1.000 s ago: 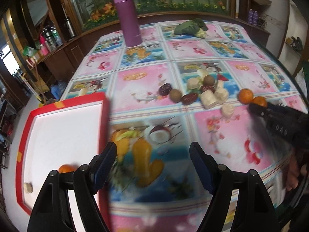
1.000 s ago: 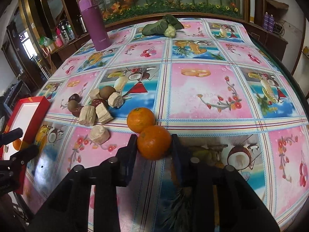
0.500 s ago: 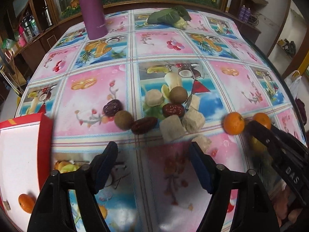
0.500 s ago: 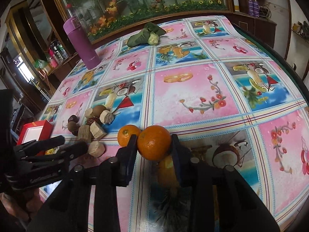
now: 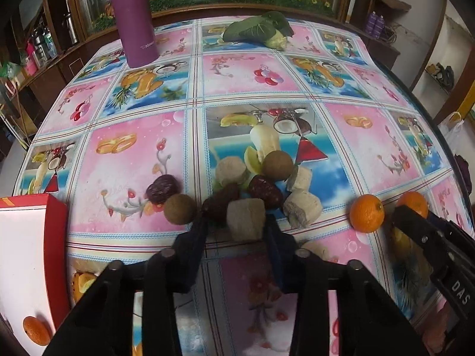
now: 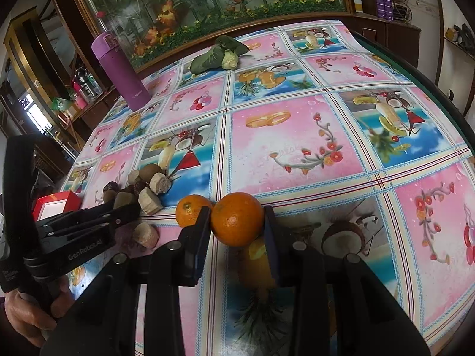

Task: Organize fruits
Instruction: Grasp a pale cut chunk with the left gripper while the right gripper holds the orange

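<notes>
**Inspector A:** Grippers first. The left gripper (image 5: 236,222) sat low over the table (image 5: 133,160) with its jaws on either side of a pale beige chunk (image 5: 245,219). The pads stood close against it, but I could not tell whether they pressed it or only framed it.

**Inspector B:** Noted. The right gripper (image 6: 236,222) was clamped on an orange (image 6: 237,219), both pads touching its sides. A second orange (image 6: 190,210) lay just beside it to the left, touching or nearly so.

**Inspector A:** Lettering?

**Inspector B:** The left tool's body read "GenRobot.AI" in the right wrist view. In the left wrist view the other tool showed "DAS". The purple flask (image 5: 133,17) carried small print near its base, too small to read with certainty.

**Inspector A:** Location of the remaining fruit?

**Inspector B:** A cluster lay mid-table: dark red dates (image 5: 265,191), round brown fruits (image 5: 277,164) and more pale chunks (image 5: 302,209), touching one another. One date (image 5: 162,188) and one brown fruit (image 5: 180,212) sat at the cluster's left edge.

**Inspector A:** Container?

**Inspector B:** A red-rimmed white tray (image 5: 55,237) stood at the left edge, well apart from the cluster, with one small orange (image 5: 37,330) inside it. A leafy green vegetable (image 5: 258,29) rested at the far side of the table, near the flask. A hand (image 6: 26,314) gripped the left tool's handle.
</notes>
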{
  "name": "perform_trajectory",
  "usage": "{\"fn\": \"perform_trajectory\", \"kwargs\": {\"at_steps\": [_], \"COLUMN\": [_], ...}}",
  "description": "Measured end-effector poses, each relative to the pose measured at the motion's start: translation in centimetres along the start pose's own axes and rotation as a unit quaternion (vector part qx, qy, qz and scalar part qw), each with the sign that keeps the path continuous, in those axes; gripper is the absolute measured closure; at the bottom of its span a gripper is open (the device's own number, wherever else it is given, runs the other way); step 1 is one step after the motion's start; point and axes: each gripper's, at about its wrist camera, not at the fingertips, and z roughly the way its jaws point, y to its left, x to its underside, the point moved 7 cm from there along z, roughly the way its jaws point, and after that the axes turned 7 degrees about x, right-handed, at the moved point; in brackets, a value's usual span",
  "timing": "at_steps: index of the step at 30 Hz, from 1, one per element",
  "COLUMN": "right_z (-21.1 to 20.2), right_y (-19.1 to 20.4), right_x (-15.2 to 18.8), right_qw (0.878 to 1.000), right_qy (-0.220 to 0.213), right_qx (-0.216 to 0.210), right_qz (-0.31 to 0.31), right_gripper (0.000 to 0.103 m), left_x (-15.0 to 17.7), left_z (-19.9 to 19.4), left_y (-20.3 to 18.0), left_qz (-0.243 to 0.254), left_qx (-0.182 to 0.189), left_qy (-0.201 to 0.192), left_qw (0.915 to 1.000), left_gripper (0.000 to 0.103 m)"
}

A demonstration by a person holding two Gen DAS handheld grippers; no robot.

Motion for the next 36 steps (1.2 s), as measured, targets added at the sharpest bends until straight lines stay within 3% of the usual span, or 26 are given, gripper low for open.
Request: {"fn": "perform_trajectory", "kwargs": {"at_steps": [2,15,23,36], "right_z": [0.0,0.3,0.0,-0.4], "right_y": [0.0,-0.2,-0.1,0.0], "right_x": [0.0,0.0,-0.1,-0.4], "right_qw": [1.000,1.000,1.000,0.999], "right_qy": [-0.001,-0.003,-0.017,-0.036], "right_qx": [0.004,0.014,0.015,0.019], "right_qz": [-0.002,-0.005,-0.013,-0.015], "right_gripper": [0.067,0.067,0.067,0.067], "left_x": [0.3,3.9,5.1,6.4], "left_z": [-0.4,-5.1,-8.6,-11.1], "left_y": [0.5,2.6,3.9,5.2], "left_qz": [-0.008,-0.037,-0.048,-0.056], "left_qx": [0.011,0.045,0.041,0.034], "left_qy": [-0.001,-0.022,-0.055,-0.079], "left_qw": [0.9999,0.9981,0.9965,0.9947], "left_gripper": [0.078,0.079,0.079,0.079]}}
